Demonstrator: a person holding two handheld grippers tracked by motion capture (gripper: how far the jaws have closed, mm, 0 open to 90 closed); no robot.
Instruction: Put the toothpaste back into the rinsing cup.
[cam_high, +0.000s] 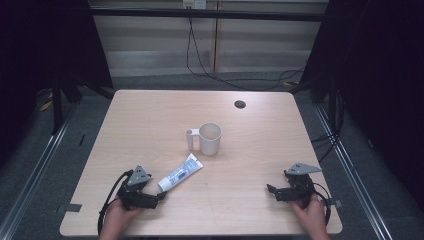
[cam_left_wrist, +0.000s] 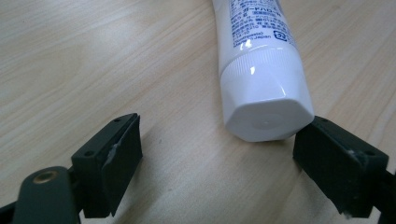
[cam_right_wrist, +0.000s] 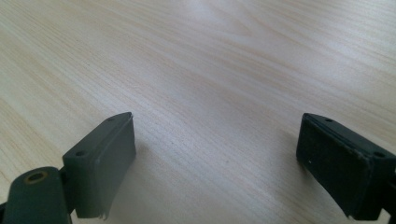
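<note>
Right, toothpaste tube (cam_high: 180, 172) lies flat on table (cam_high: 250, 150), near left front, cap end toward left hand-held gripper (cam_high: 161, 196). Jaws spread wide, cap (cam_left_wrist: 264, 100) just inside, right pad touching or nearly, no squeeze. Tube looks light; body soft, would dent and slip; ribbed cap stiff, best grip there. Right hand-held gripper (cam_high: 270, 189) open, empty, well apart. Mug (cam_high: 209, 138) beyond.
</note>
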